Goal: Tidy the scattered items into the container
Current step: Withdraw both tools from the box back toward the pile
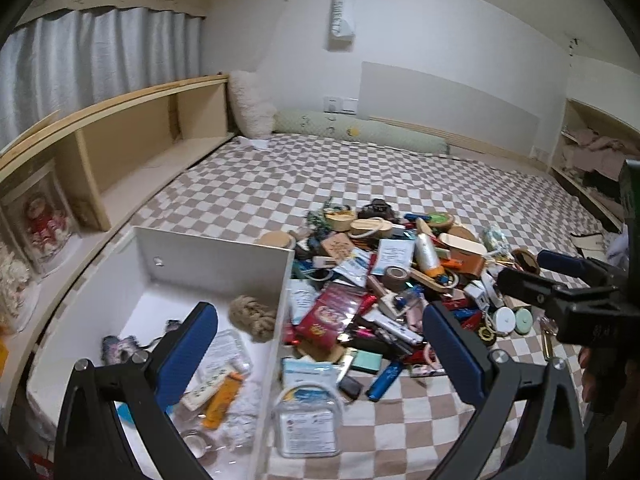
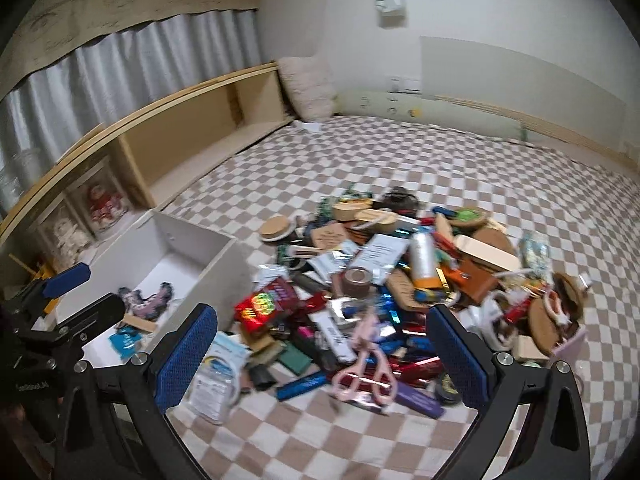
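Note:
A white open box (image 1: pixel 224 258) stands on the checkered bed at the left; it also shows in the right wrist view (image 2: pixel 192 248). Inside it lie a rope knot (image 1: pixel 252 316), an orange tube (image 1: pixel 222 400) and a few packets. A big pile of scattered small items (image 1: pixel 392 280) lies to its right, seen too in the right wrist view (image 2: pixel 400 280), with pink scissors (image 2: pixel 366 364) at its near edge. My left gripper (image 1: pixel 320 360) is open and empty, straddling the box's right wall. My right gripper (image 2: pixel 320 360) is open and empty above the pile's near edge.
A clear plastic pouch (image 1: pixel 308 420) lies just outside the box. A wooden shelf (image 1: pixel 132 148) runs along the left side of the bed. Pillows (image 1: pixel 360 132) lie at the far wall. The right gripper shows at the right of the left wrist view (image 1: pixel 560 280).

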Available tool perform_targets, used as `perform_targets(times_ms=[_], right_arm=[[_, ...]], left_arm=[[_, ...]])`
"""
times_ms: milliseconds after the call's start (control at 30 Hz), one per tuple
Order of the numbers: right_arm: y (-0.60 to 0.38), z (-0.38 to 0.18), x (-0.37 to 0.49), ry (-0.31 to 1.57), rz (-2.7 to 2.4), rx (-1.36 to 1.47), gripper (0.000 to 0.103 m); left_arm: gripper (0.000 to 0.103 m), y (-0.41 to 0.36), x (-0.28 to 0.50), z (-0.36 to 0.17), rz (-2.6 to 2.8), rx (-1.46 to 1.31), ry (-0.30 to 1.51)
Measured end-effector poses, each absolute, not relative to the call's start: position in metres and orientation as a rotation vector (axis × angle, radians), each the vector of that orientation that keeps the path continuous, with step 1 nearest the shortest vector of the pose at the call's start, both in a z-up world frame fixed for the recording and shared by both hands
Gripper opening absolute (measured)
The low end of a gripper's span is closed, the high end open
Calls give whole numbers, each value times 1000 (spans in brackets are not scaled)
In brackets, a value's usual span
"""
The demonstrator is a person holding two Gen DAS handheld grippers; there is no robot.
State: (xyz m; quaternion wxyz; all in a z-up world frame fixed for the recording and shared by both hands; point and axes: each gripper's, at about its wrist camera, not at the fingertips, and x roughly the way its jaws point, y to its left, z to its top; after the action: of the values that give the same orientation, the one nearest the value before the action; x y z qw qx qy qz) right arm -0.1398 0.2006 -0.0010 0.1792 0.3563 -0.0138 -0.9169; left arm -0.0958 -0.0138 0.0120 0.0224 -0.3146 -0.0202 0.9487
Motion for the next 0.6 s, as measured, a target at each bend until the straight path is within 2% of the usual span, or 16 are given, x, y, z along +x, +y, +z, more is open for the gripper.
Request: perform_targets(times_ms=[267, 600], right_arm=[[244, -29, -147, -82, -2669, 1053, 103], [283, -89, -158, -180, -2713, 1208, 103]], left_arm=[[103, 21, -116, -10, 2827, -992, -61], [103, 67, -132, -49, 2733, -1046, 4]])
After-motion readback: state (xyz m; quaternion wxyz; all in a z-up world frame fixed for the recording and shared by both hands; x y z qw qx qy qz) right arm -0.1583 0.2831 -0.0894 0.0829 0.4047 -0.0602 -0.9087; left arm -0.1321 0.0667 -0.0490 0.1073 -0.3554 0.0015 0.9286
